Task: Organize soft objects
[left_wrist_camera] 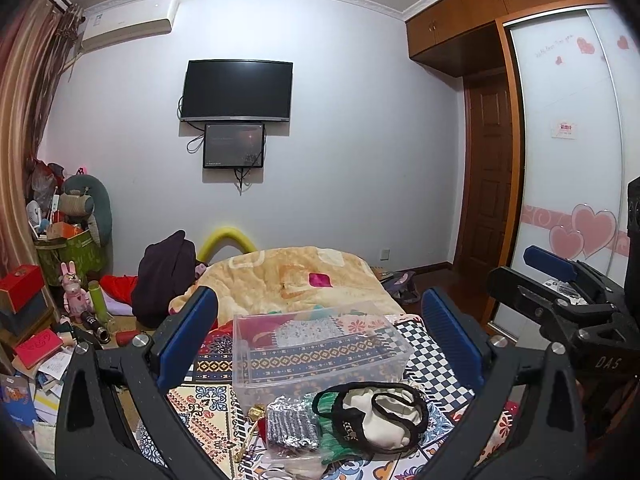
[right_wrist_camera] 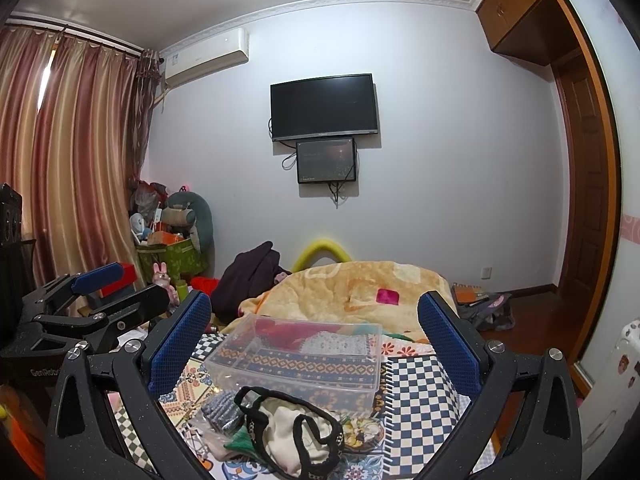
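A cream cloth pouch with black trim (left_wrist_camera: 380,416) lies on the patterned bedspread (left_wrist_camera: 432,364), touching a grey knitted item (left_wrist_camera: 290,424), just in front of the clear plastic box (left_wrist_camera: 320,352). Left hand-held gripper (left_wrist_camera: 320,344) and right hand-held gripper (right_wrist_camera: 316,344) both hover spread, holding nothing.

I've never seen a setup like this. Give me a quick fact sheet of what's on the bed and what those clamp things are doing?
Place: bed with patterned cover
Container: clear plastic box, open, no soft items inside
Soft pile: cream black-trimmed garment, grey knit bundle, green cloth, in front of the box
Left hand-held gripper: open, holding nothing
Right hand-held gripper: open, holding nothing
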